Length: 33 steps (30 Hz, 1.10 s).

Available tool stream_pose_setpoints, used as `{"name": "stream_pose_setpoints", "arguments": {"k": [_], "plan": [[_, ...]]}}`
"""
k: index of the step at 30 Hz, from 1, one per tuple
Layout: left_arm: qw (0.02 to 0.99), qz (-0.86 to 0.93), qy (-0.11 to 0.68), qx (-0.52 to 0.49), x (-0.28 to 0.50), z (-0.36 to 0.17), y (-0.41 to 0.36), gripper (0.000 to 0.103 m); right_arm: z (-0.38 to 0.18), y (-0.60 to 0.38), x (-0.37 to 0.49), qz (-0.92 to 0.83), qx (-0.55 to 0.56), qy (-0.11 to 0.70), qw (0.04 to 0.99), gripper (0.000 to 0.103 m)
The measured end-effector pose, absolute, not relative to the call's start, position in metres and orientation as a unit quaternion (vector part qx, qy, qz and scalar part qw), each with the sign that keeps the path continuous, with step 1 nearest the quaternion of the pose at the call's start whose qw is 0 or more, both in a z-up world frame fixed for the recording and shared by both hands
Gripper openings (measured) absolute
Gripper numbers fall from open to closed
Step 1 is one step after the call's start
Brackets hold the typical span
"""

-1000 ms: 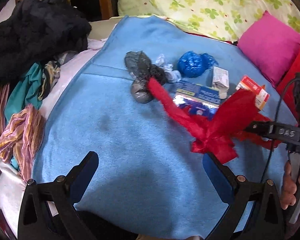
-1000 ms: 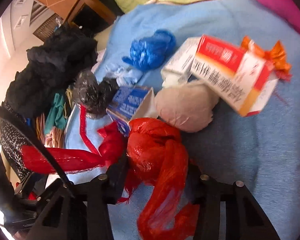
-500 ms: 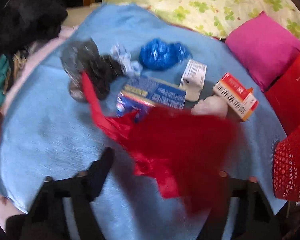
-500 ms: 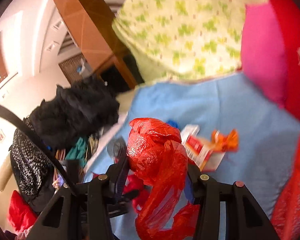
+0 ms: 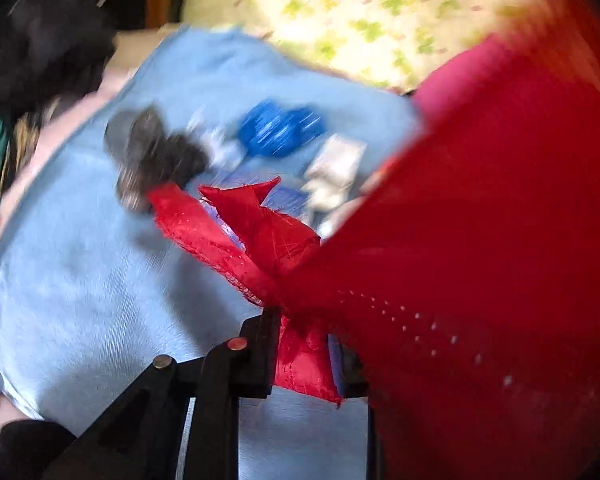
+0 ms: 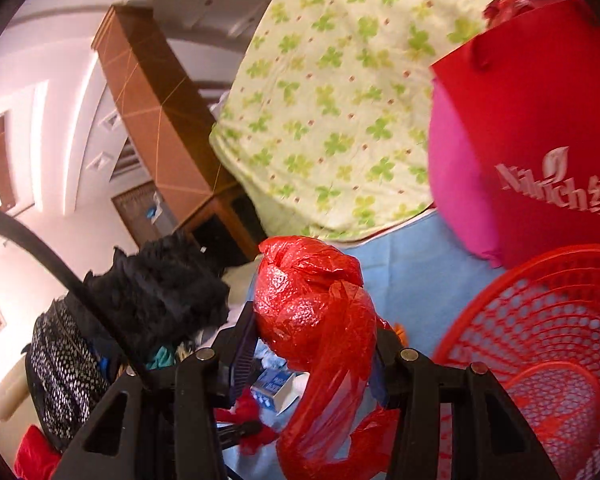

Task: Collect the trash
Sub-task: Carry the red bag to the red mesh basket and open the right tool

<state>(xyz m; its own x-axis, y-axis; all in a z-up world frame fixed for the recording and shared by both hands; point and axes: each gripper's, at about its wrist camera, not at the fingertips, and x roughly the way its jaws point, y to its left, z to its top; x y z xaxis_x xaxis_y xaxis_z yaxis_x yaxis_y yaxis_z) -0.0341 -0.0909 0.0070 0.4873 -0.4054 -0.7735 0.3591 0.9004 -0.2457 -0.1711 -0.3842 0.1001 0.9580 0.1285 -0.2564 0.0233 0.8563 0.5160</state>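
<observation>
My right gripper (image 6: 314, 346) is shut on a knotted red plastic bag (image 6: 312, 312) and holds it in the air beside a red mesh basket (image 6: 540, 344) at the lower right. My left gripper (image 5: 306, 350) is shut on a strip of red cloth (image 5: 260, 236) above the blue blanket (image 5: 80, 280). A blurred red mass (image 5: 480, 260), perhaps the basket, fills the right of the left wrist view. Further trash lies on the blanket: a dark grey bag (image 5: 152, 156), a blue bag (image 5: 280, 128) and a white box (image 5: 334, 172).
A green-patterned pillow (image 6: 340, 112), a pink cushion (image 6: 456, 184) and a red bag with white lettering (image 6: 548, 152) stand at the back. A pile of dark clothes (image 6: 156, 292) lies to the left. A wooden cabinet (image 6: 152, 96) stands behind it.
My right gripper lifted the red plastic bag off the blanket and swung to the red basket. My left gripper closed on the red cloth strip and moved right.
</observation>
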Motion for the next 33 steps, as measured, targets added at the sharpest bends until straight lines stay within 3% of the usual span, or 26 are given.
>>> {"name": "stream_pose_setpoints", "arguments": {"k": [9,20,23,25,27,33], "plan": [[0.863,-0.359,0.355,0.018,-0.093,0.105,-0.164,0.023,0.107,-0.429,-0.223,-0.023,0.289,0.098,0.952,0.053],[0.794,-0.511,0.323,0.064,-0.143,0.130,-0.274,0.025,0.090,-0.496,-0.265,-0.098,0.371,0.077,0.920,0.053],[0.775,-0.528,0.341,0.073,-0.146,0.118,-0.295,0.034,0.086,-0.505,-0.271,-0.115,0.378,0.080,0.915,0.055],[0.768,-0.532,0.348,0.079,-0.147,0.110,-0.303,0.041,0.084,-0.511,-0.275,-0.121,0.388,0.079,0.910,0.062],[0.765,-0.528,0.359,0.086,-0.146,0.100,-0.308,0.057,0.083,-0.517,-0.278,-0.126,0.400,0.075,0.905,0.067],[0.773,-0.509,0.374,0.067,-0.131,0.093,-0.282,0.057,0.083,-0.518,-0.277,-0.123,0.405,0.069,0.904,0.067]]}}
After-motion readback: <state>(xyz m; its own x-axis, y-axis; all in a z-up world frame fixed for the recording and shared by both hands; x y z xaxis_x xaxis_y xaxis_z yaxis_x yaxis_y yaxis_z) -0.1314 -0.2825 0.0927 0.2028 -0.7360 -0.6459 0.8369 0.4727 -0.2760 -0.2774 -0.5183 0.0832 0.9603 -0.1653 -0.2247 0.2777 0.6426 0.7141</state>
